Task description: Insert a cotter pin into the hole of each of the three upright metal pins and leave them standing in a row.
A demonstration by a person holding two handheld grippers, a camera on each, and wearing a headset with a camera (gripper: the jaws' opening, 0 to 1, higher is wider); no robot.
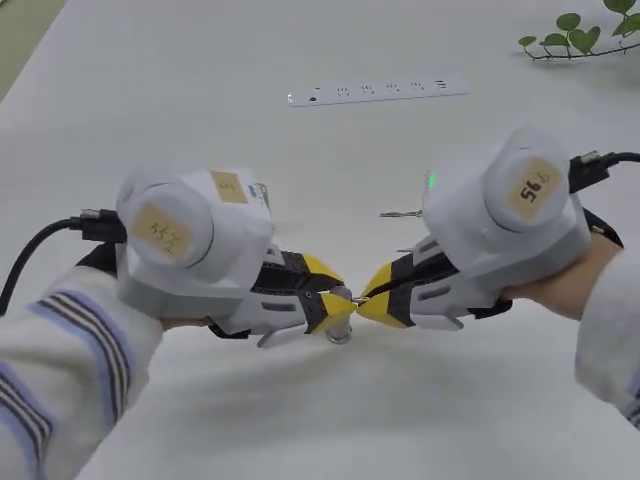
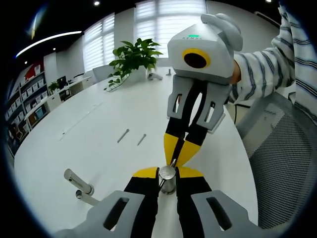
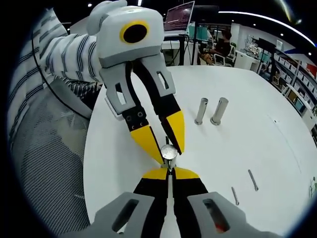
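Observation:
My left gripper (image 2: 167, 173) is shut on a short upright metal pin (image 2: 168, 182), whose round top (image 3: 169, 151) faces the right gripper view. Opposite it, my right gripper (image 3: 169, 173) is shut on a thin cotter pin (image 3: 169, 166), with the pin's tip at the metal pin's upper end. In the head view the two yellow-tipped grippers meet tip to tip, left gripper (image 1: 343, 305) and right gripper (image 1: 368, 296), over the metal pin (image 1: 340, 330). Two more metal pins (image 3: 201, 110) (image 3: 219, 110) stand side by side farther off. Two loose cotter pins (image 3: 252, 179) (image 3: 235, 195) lie on the table.
The white table (image 1: 300, 170) carries a white power strip (image 1: 378, 92) at the far side. Plant leaves (image 1: 580, 30) hang over the far right corner. A mesh chair (image 2: 277, 163) stands beyond the table edge. Striped sleeves cover both forearms.

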